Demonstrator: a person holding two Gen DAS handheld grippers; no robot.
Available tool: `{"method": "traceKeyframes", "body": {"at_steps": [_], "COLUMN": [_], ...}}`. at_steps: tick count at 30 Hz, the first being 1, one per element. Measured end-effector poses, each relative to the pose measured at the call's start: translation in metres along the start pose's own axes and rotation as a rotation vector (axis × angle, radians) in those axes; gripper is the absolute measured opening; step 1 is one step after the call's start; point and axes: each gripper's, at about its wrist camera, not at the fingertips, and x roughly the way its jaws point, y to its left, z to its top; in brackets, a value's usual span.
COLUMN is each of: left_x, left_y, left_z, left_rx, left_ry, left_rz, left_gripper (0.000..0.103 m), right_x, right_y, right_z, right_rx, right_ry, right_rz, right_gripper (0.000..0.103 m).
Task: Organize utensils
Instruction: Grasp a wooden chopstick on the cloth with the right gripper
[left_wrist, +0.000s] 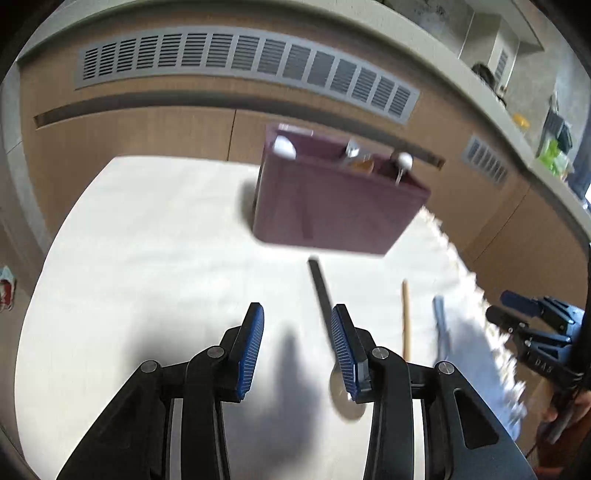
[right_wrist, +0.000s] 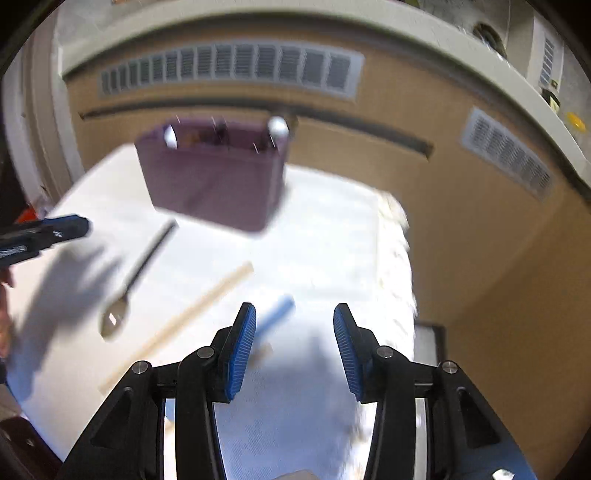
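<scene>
Utensils lie loose on a white cloth (left_wrist: 155, 236) beneath two hand-held grippers. Left gripper (left_wrist: 297, 343): jaws spread, nothing between the blue pads, hovering above the cloth. Its right-hand finger overlaps the black-handled spoon (left_wrist: 321, 291) in the left wrist view; contact cannot be confirmed. In the right wrist view the same spoon (right_wrist: 142, 269) lies apart from that gripper, bowl toward the near edge of the cloth, handle pointing at the far organiser.

Right gripper (right_wrist: 294, 347): jaws spread, empty, above the cloth near its fringed right edge. A blue-handled utensil (right_wrist: 277, 314) lies just beside its left finger, partly hidden by it; its working end is too blurred to identify. A wooden stick (right_wrist: 192, 317) lies between the blue-handled item and the spoon, running diagonally.

Purple organiser (left_wrist: 332, 206) stands upright toward the far edge of the cloth, well apart from the loose items. Two white-headed items and further blurred contents stand in it; compartments cannot be told apart.

Wooden panelling (left_wrist: 147, 136) with a grey vent grille (left_wrist: 243, 55) rises behind the cloth.
</scene>
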Motion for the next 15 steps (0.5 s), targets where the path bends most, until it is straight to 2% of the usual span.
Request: {"method": "traceKeyframes", "body": {"at_steps": [2, 4, 9, 11, 15], "left_x": [0.0, 0.002, 0.003, 0.004, 0.006], "left_y": [0.003, 0.005, 0.002, -0.003, -0.006], "left_z": [-0.008, -0.014, -0.027, -0.028, -0.031], "left_rx": [-0.009, -0.028, -0.031, -0.02, -0.027], "left_ry": [0.024, 0.047, 0.099, 0.115, 0.136], "left_rz": [-0.019, -0.032, -0.025, -0.032, -0.058], "left_gripper": [0.039, 0.039, 0.039, 0.039, 0.039], "right_x": [0.003, 0.005, 0.002, 0.003, 0.013], "right_y": [0.002, 0.003, 0.002, 0.003, 0.0], "right_z": [-0.011, -0.018, -0.034, -0.038, -0.042], "right_rx": [0.002, 0.024, 0.123, 0.151, 0.232], "right_ry": [0.038, 0.075, 0.104, 0.125, 0.154], "right_rz": [-0.057, -0.061, 0.168, 0.182, 0.175], "right_gripper": [0.041, 0.041, 0.038, 0.036, 0.021]}}
